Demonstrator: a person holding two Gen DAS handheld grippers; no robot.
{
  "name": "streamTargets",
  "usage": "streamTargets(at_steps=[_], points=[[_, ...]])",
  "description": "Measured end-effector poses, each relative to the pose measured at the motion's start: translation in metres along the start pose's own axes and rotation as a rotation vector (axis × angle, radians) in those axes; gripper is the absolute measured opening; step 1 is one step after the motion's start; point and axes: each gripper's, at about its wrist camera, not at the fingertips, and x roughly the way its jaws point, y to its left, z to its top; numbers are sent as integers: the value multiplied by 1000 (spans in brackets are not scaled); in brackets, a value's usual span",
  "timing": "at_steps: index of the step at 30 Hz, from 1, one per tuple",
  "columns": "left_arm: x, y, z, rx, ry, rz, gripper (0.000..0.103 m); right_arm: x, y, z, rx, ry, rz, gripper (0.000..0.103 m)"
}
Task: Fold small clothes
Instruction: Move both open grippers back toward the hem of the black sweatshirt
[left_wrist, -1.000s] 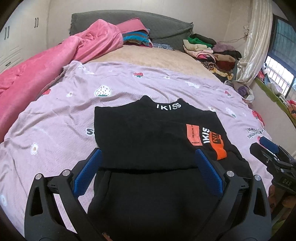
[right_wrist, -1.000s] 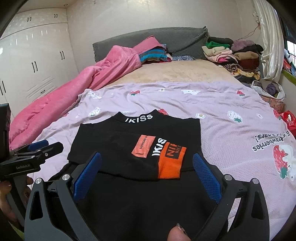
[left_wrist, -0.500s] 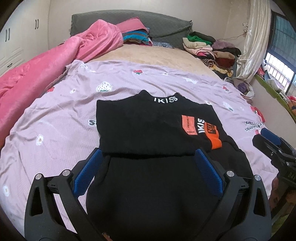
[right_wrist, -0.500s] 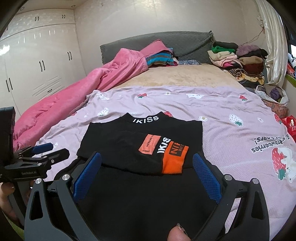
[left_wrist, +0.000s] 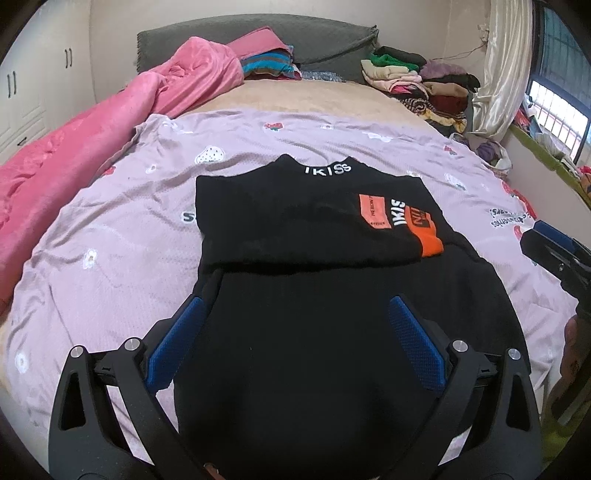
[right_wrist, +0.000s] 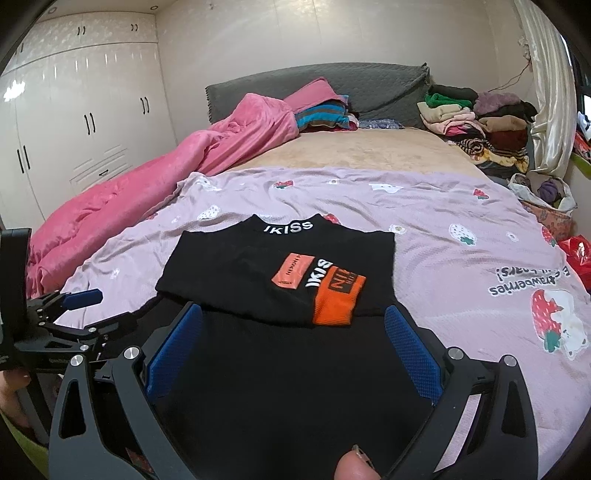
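A black top (left_wrist: 306, 229) with white "IKISS" lettering and an orange patch lies flat on the lilac strawberry sheet (left_wrist: 110, 229), its sleeves folded in across the chest. It also shows in the right wrist view (right_wrist: 280, 280). My left gripper (left_wrist: 295, 328) is open and empty, held over the top's near hem. My right gripper (right_wrist: 293, 332) is open and empty, held over the same hem from the right side. Each gripper shows at the edge of the other's view: the right gripper (left_wrist: 554, 247), the left gripper (right_wrist: 70, 310).
A pink blanket (left_wrist: 92, 122) is bunched along the left side of the bed. Stacks of folded clothes (left_wrist: 417, 81) sit at the far right by the grey headboard (right_wrist: 369, 88). White wardrobes (right_wrist: 74, 129) line the left wall. A bag of clothes (right_wrist: 546, 192) stands right of the bed.
Both grippers have drawn back toward the near edge of the bed and risen a little. The top lies as before.
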Motion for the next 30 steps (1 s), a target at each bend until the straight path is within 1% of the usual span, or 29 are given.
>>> streamTargets(at_steps=[9, 17, 30], points=[[-6, 10, -19, -56, 35, -20, 94, -13, -9, -15, -4, 15, -7, 99], [-12, 25, -38, -71, 58, 20, 94, -16, -17, -36, -13, 64, -31, 99], [-20, 58, -69, -132, 102, 81, 94, -27, -35, -61, 0, 104, -56, 99]])
